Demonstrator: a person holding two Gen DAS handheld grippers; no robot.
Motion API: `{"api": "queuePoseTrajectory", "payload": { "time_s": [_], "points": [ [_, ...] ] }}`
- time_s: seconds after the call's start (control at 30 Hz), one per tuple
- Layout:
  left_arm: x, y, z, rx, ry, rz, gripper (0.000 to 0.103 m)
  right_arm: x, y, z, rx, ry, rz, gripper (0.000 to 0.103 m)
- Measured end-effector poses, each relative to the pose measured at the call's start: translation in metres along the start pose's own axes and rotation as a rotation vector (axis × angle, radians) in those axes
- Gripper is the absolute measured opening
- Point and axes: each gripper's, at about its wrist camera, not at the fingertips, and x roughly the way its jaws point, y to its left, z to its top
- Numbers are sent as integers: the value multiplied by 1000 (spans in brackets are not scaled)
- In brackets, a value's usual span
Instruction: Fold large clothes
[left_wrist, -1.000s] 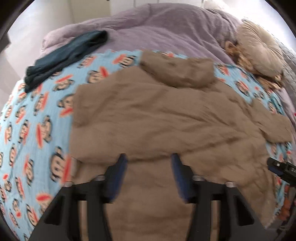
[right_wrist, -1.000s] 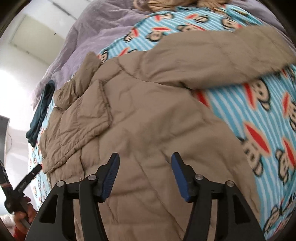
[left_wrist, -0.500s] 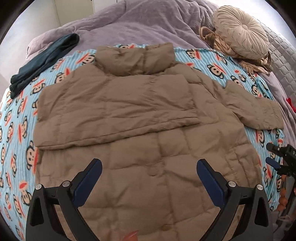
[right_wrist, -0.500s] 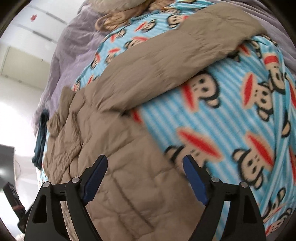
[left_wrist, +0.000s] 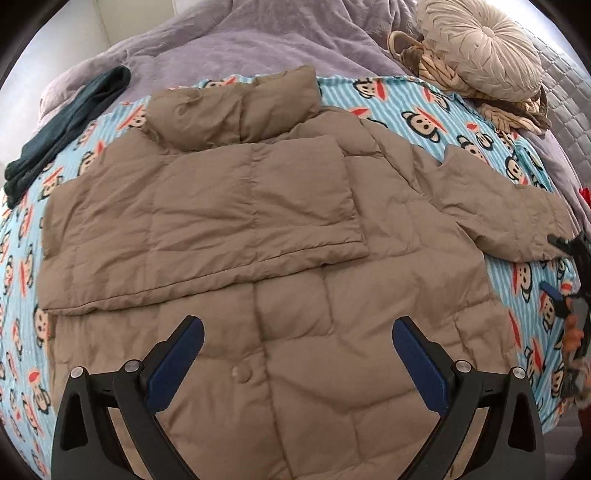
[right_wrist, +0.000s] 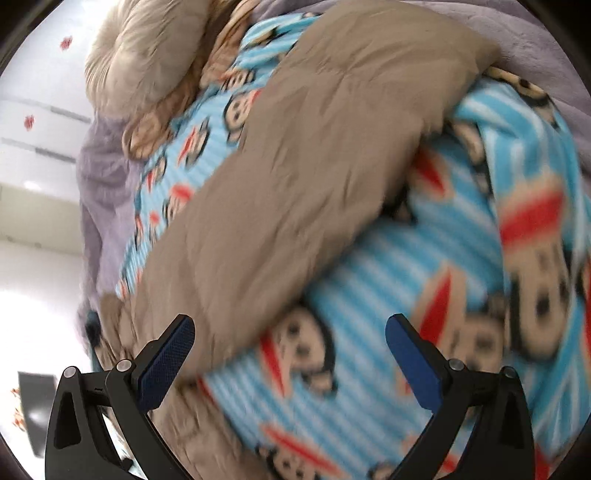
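A tan puffer jacket (left_wrist: 280, 295) lies on a blue monkey-print blanket (left_wrist: 436, 110). Its left sleeve (left_wrist: 207, 221) is folded across the chest. Its right sleeve (left_wrist: 502, 206) lies out to the right. My left gripper (left_wrist: 297, 354) is open and empty above the jacket's lower body. My right gripper (right_wrist: 290, 354) is open and empty over the blanket (right_wrist: 424, 295), next to the outstretched sleeve (right_wrist: 314, 155). In the left wrist view the right gripper's tips (left_wrist: 565, 266) show at the sleeve's cuff.
A dark teal folded garment (left_wrist: 66, 125) lies at the far left. A round beige cushion (left_wrist: 480, 48) sits at the far right, also in the right wrist view (right_wrist: 147, 48). A purple duvet (left_wrist: 258, 40) covers the back of the bed.
Both grippers have opened wide. The left gripper pulled back from the jacket, with the left sleeve now lying folded. The right gripper moved right, from the jacket body to the outstretched sleeve.
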Motion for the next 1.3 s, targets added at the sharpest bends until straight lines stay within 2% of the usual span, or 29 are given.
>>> {"api": "queuePoseTrajectory", "payload": {
  "time_s": [0.1, 0.27, 0.33, 0.37, 0.4, 0.47, 0.57, 0.7, 0.9, 1.0, 1.03, 1.1, 1.23, 1.3],
  "points": [
    [6, -2, 8, -14, 7, -30, 102, 5, -14, 30, 85, -49, 69, 103],
    [-2, -6, 28, -52, -39, -72, 102, 14, -36, 66, 318, -91, 229, 102],
    [-8, -5, 36, -65, -64, -78, 102, 16, -36, 72, 383, -91, 276, 94],
    [-11, -5, 39, -68, -74, -79, 102, 16, -34, 73, 389, -88, 280, 71],
    [-14, -4, 42, -70, -86, -79, 102, 15, -32, 75, 386, -76, 273, 40],
    [-21, 1, 50, -70, -113, -69, 102, 17, -23, 78, 361, -41, 257, 6],
    [-29, 14, 58, -79, -146, -33, 102, 5, -3, 75, 283, -62, 264, 6],
    [-36, 44, 64, -118, -173, -4, 102, -14, 46, 69, 92, -87, 263, 6],
    [-38, 93, 59, -196, -181, 35, 102, -29, 168, 29, -292, -93, 283, 6],
    [-39, 113, 52, -214, -191, 53, 102, -21, 247, -20, -581, -92, 247, 6],
    [-39, 122, 50, -224, -194, 59, 102, -20, 261, -34, -643, -92, 241, 6],
    [-39, 136, 46, -243, -196, 61, 102, -6, 305, -83, -818, -68, 234, 6],
    [-34, 173, 38, -298, -205, 69, 102, 32, 346, -158, -957, 32, 263, 6],
    [-30, 190, 34, -324, -208, 75, 102, 58, 359, -192, -1001, 81, 247, 6]
  ]
}}
